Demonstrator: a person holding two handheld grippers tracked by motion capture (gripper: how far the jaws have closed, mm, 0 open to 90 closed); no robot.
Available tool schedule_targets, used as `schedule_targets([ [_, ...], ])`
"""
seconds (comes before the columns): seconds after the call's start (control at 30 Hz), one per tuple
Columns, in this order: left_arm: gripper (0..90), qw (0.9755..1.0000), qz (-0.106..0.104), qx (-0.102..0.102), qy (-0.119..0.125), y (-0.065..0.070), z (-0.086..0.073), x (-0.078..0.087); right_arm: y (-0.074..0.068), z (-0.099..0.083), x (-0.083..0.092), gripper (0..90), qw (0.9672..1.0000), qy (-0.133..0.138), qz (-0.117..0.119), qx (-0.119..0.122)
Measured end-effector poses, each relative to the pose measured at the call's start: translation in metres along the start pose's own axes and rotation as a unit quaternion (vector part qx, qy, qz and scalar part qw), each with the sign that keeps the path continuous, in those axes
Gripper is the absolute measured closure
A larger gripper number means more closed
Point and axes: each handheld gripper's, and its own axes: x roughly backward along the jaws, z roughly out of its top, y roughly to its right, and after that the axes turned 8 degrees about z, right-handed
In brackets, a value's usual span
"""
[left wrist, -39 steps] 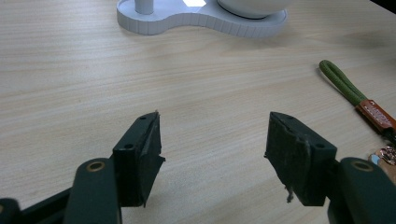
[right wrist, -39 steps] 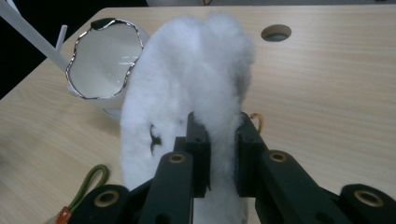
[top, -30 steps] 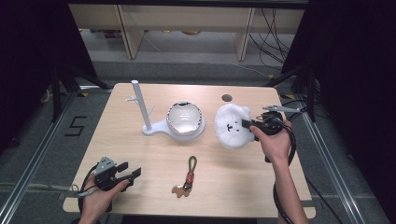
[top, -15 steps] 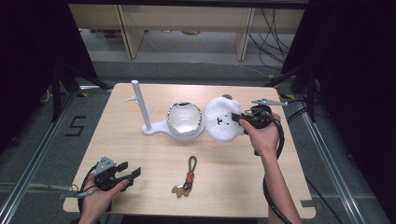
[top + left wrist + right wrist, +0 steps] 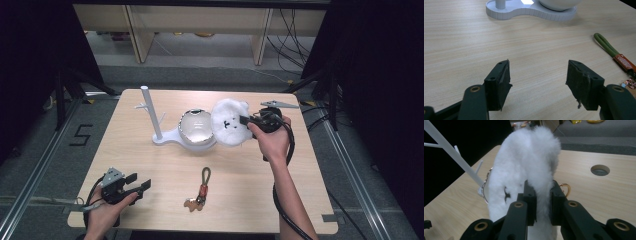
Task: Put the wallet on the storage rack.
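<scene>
A fluffy white plush charm (image 5: 229,122) hangs above the table, just right of a white round bowl (image 5: 196,127). My right gripper (image 5: 246,121) is shut on the plush. In the right gripper view the black pads (image 5: 531,200) pinch the white plush (image 5: 524,162), and a gold ring (image 5: 566,188) peeks out behind it. The bowl sits on a white stand (image 5: 161,139) with an upright pegged pole (image 5: 148,111). My left gripper (image 5: 140,183) rests near the front left corner, open with nothing between its fingers (image 5: 499,82).
A keychain with an olive green loop and an orange tag (image 5: 201,189) lies at the front middle of the table; its loop (image 5: 607,46) is in the left gripper view. A round hole (image 5: 600,170) is in the tabletop beyond the plush. Dark frame posts flank the table.
My right gripper has carried the plush leftward, from the table's right side to right beside the bowl. The left gripper has stayed where it was.
</scene>
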Motion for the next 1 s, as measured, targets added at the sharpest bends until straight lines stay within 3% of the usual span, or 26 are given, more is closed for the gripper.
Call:
schedule_targets([
  [0.03, 35.2, 1.0, 0.0, -0.001, 0.0, 0.0, 0.0, 0.0, -0.001, 0.001, -0.002, 80.3, 1.0, 0.002, 0.009, 0.002],
  [0.5, 35.1, 1.0, 0.006, 0.001, -0.003, 0.0, 0.0, 0.0, -0.006, 0.007, -0.016, 80.3, 0.9999, 0.007, 0.006, 0.004],
  [0.53, 35.1, 1.0, 0.007, 0.001, -0.003, 0.0, 0.0, 0.001, -0.011, 0.008, -0.017, 80.3, 0.9998, 0.007, 0.013, -0.016],
  [0.57, 35.1, 1.0, 0.007, 0.001, -0.003, 0.0, 0.0, 0.001, -0.011, 0.008, -0.017, 80.3, 0.9998, 0.007, 0.013, -0.016],
  [0.63, 35.1, 1.0, 0.007, 0.001, -0.003, 0.0, 0.0, 0.001, -0.01, 0.012, -0.021, 80.3, 0.9998, 0.013, 0.013, 0.001],
  [0.73, 35.1, 1.0, 0.006, 0.001, -0.004, 0.0, -0.001, 0.001, -0.013, 0.014, -0.024, 80.3, 0.9998, 0.014, 0.011, -0.005],
  [0.77, 35.1, 1.0, 0.005, 0.001, -0.003, 0.0, -0.001, 0.0, -0.012, 0.015, -0.026, 80.3, 0.9997, 0.017, 0.012, 0.009],
  [1.0, 35.1, 1.0, 0.002, 0.002, 0.002, -0.001, -0.001, 0.0, -0.017, 0.019, -0.036, 80.2, 0.9997, 0.018, 0.015, 0.01],
])
